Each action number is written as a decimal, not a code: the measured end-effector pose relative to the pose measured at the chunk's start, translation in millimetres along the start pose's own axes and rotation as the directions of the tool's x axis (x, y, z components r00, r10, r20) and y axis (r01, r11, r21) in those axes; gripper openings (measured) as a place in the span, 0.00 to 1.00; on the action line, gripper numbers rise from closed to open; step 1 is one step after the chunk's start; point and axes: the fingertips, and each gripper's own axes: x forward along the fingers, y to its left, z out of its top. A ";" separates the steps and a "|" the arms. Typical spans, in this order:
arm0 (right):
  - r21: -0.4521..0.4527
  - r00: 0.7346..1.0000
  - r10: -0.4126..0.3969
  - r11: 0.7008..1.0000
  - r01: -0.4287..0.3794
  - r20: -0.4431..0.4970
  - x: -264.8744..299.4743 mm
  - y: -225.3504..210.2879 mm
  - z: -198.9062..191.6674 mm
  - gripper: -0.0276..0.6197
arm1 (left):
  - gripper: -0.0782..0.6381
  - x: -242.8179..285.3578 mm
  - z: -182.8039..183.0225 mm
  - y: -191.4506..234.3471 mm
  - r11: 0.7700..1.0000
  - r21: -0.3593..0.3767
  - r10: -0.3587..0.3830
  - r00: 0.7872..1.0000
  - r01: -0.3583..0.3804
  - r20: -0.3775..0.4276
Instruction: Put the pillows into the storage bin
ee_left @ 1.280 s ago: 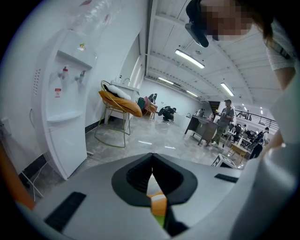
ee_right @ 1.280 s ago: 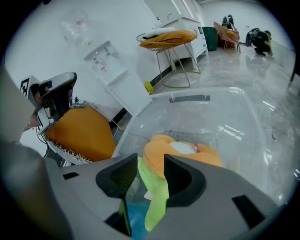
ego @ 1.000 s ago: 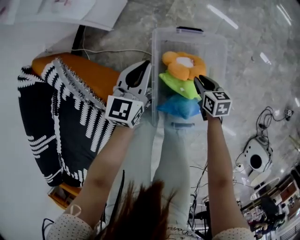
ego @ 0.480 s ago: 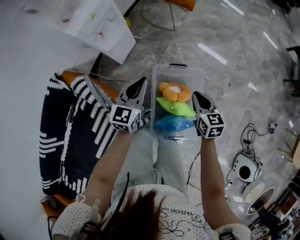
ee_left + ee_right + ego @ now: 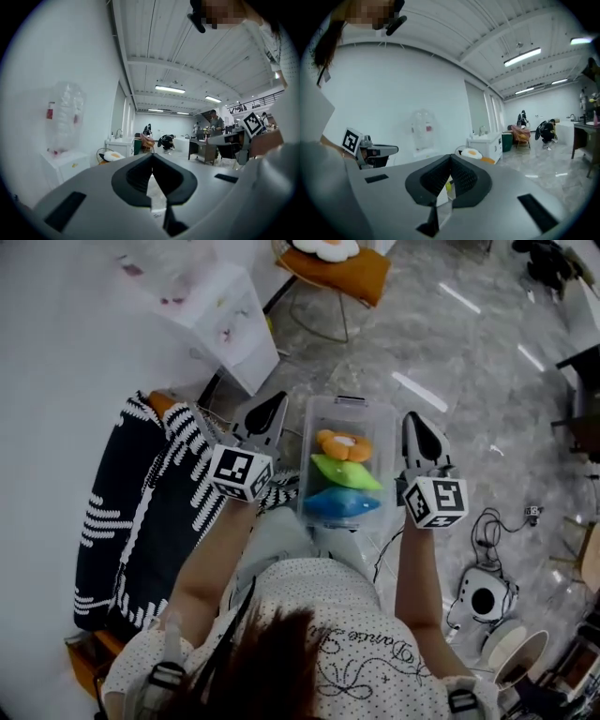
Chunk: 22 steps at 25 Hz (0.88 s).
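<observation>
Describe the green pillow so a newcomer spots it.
Find the clear storage bin on the marble floor, just right of the black-and-white throw. Three pillows lie in a row inside it; the green pillow is the middle one, between the orange flower pillow and the blue pillow.

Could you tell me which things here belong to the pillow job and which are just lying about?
Job: storage bin; orange flower pillow, green pillow, blue pillow, all inside it.
Lying about: black-and-white throw; white cabinet; round white device on floor.
</observation>
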 end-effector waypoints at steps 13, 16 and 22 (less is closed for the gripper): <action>0.002 0.991 0.030 1.000 -0.030 0.130 -46.0 22.5 54.8 0.06 | 0.11 -36.1 45.6 -39.1 0.998 -0.045 0.040 0.993 -0.035 0.112; 0.018 0.990 0.034 0.999 -0.037 0.135 -57.4 17.5 56.1 0.06 | 0.11 -43.0 47.7 -49.2 0.997 -0.054 0.053 0.992 -0.047 0.119; -0.022 0.992 0.037 0.999 -0.034 0.120 -64.6 15.6 54.2 0.06 | 0.11 -54.8 52.0 -51.3 0.994 -0.057 0.100 0.985 -0.093 0.138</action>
